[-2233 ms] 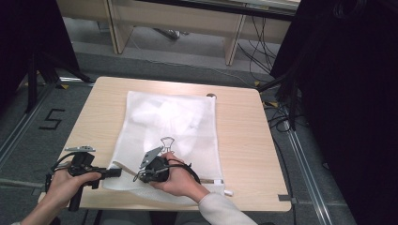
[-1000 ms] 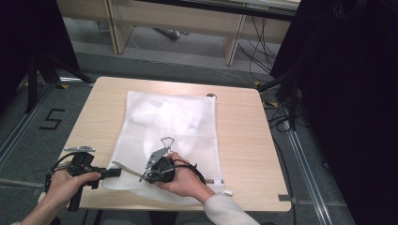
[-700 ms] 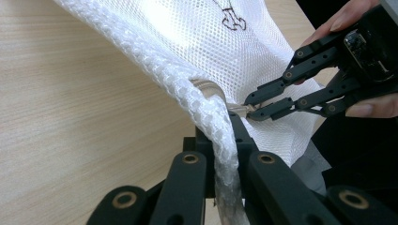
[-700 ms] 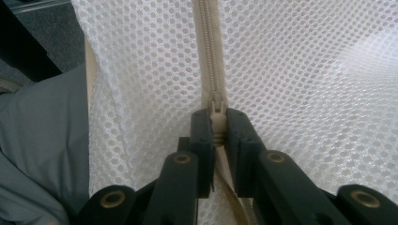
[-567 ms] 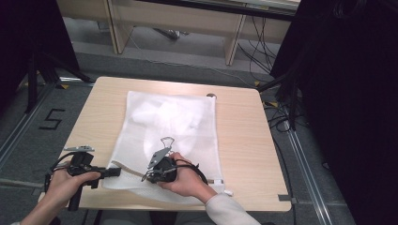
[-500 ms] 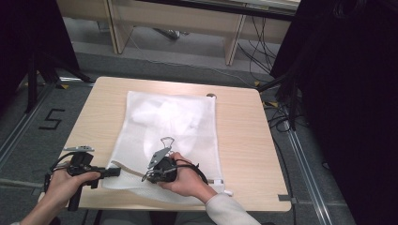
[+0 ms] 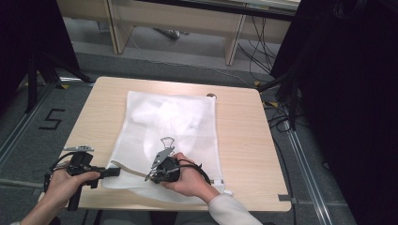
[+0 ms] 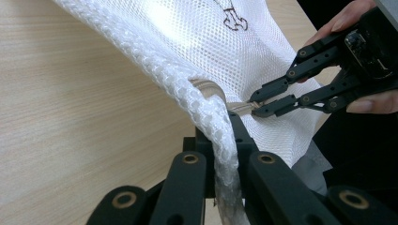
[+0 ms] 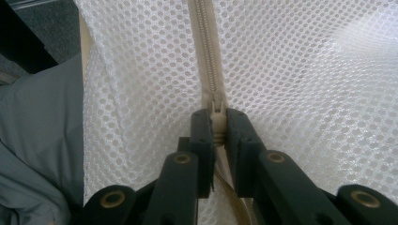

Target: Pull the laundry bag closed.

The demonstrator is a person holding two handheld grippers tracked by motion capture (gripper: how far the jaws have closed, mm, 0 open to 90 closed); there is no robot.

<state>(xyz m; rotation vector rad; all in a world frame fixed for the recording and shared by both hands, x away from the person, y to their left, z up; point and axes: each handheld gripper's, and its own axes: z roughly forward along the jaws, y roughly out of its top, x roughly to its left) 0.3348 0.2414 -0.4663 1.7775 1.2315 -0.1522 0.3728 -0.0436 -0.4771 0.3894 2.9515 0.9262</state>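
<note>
Hiding the zipper pull (image 9: 217, 117) between closed jaws, the right gripper (image 9: 216, 123) pinched it; the left gripper (image 8: 224, 140) clamped the white mesh bag's (image 7: 169, 126) corded edge on the wooden bench (image 7: 244, 136).

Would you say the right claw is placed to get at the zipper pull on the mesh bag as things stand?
Probably yes: the right claw is already shut on the zipper pull, while the left claw pinches the mesh bag edge, leaving the zipper track unobstructed.
</note>
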